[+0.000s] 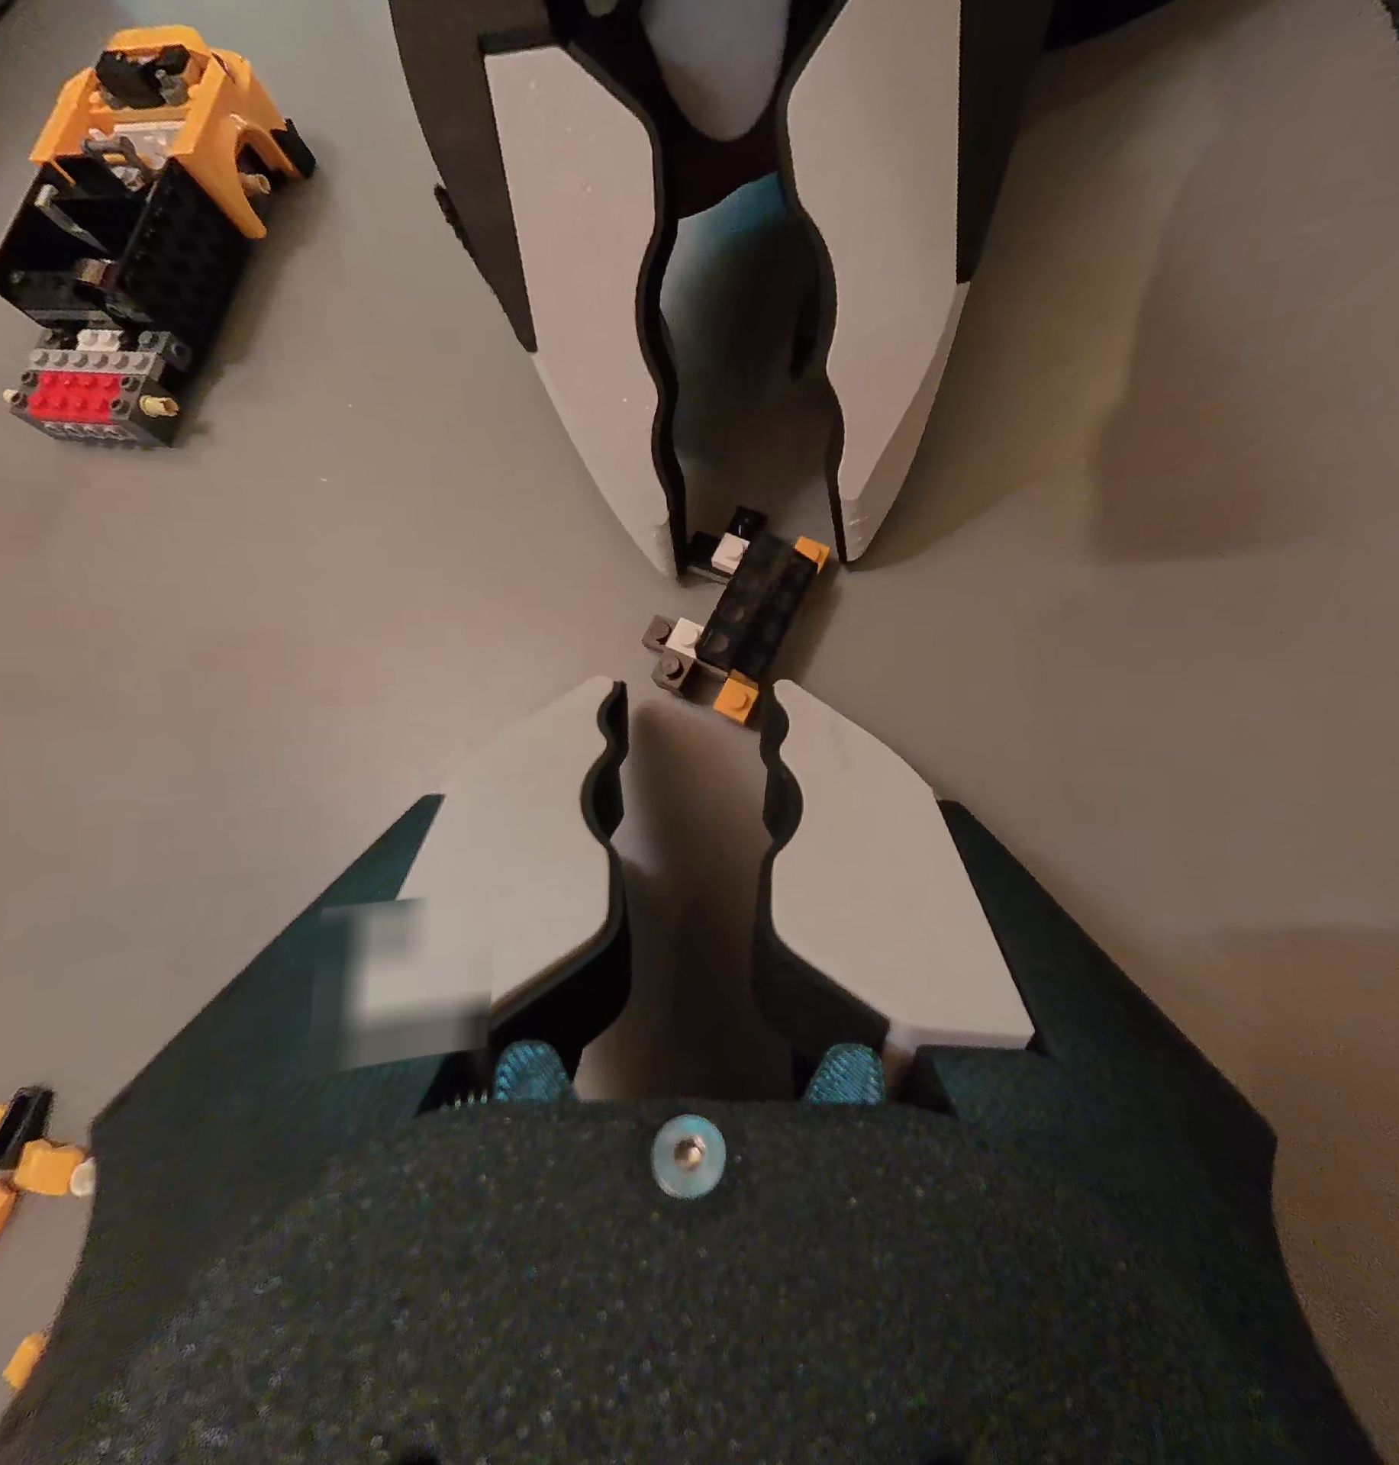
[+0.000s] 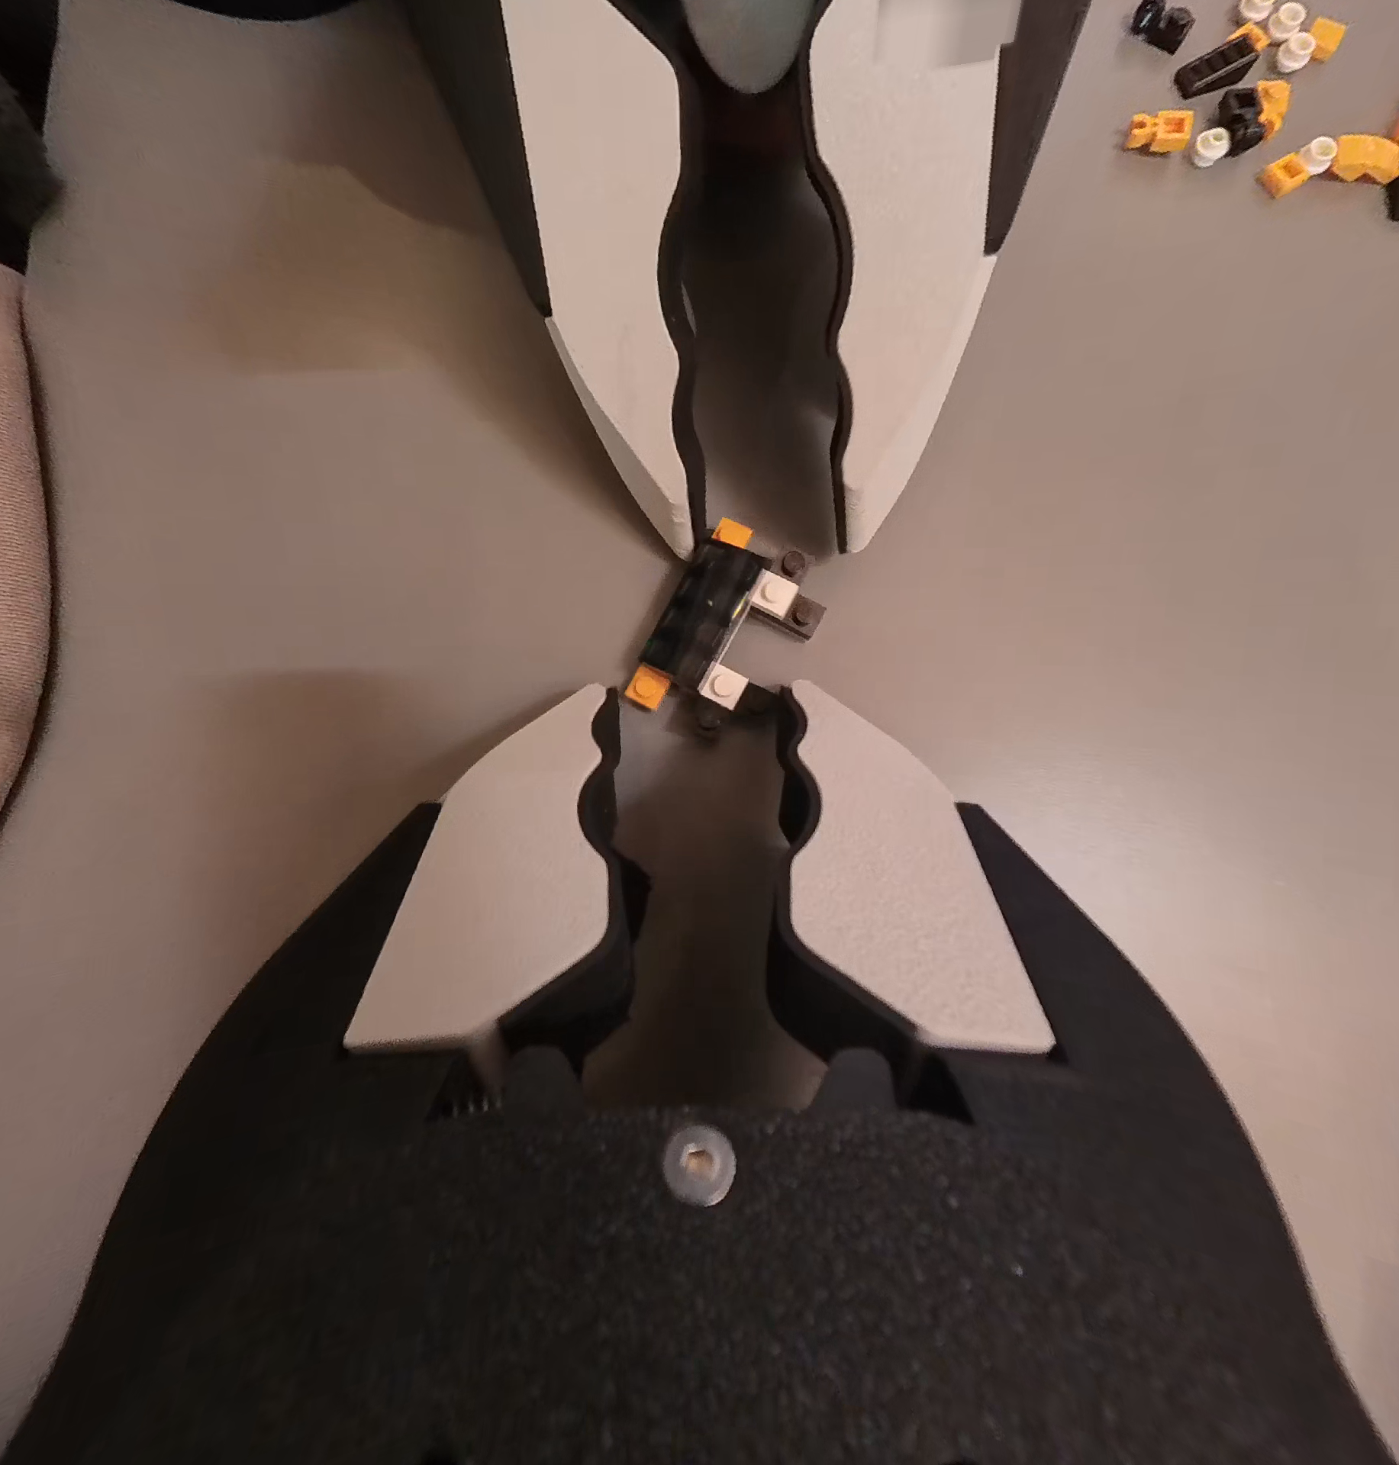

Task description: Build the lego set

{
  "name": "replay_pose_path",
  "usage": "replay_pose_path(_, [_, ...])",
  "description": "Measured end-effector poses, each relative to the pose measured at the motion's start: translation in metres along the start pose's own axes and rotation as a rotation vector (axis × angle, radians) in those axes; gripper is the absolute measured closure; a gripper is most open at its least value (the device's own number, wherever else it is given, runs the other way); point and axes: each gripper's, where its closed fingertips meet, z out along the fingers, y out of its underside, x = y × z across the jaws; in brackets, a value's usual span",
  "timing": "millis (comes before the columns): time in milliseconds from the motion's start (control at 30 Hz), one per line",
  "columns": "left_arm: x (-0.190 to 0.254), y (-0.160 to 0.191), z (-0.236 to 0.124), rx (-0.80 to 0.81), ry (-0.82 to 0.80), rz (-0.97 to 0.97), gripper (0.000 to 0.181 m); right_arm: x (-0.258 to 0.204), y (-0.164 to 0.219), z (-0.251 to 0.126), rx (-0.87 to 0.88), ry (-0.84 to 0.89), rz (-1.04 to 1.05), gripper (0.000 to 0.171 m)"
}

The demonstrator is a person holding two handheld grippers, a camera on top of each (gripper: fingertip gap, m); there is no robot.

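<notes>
Between the two facing grippers, on grey table [image 1: 284, 634], sits small lego sub-assembly [image 1: 747, 614]: black long plate w/ orange, white & dark grey bits at both ends. Left gripper [image 1: 692, 698] spread, empty; right gripper [image 2: 700, 698] spread too, tips flanking assembly's end. Partly built orange/black vehicle [image 1: 137, 238] at 10 o'clock in left view; loose bricks [image 2: 1275, 103] at 1 o'clock in right view.

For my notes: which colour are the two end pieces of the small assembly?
Orange, best in the right wrist view.

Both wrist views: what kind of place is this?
Probably a plain indoor tabletop workstation used for toy-brick assembly. A smooth grey table carries a half-built orange and black model, a small sub-assembly and a scatter of loose bricks. Nothing beyond the table shows clearly.
</notes>
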Motion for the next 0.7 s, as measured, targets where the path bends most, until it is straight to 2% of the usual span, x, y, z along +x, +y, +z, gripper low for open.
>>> replay_pose_path(233, [-0.014,0.005,-0.002,-0.029,-0.079,-0.018,0.157,-0.01,0.001,-0.003,-0.006,-0.057,-0.003,0.134])
replay_pose_path(400, [-0.037,0.014,-0.008,-0.073,-0.205,-0.052,0.163,-0.033,-0.008,-0.007,0.057,-0.186,-0.059,0.134])
replay_pose_path(567, [-0.033,0.001,-0.016,0.013,-0.151,-0.097,0.162,-0.018,-0.011,-0.019,0.109,-0.141,-0.029,0.137])
replay_pose_path(700, [-0.009,-0.012,-0.016,0.073,0.006,-0.125,0.154,0.001,-0.002,-0.018,0.091,-0.065,0.014,0.138])
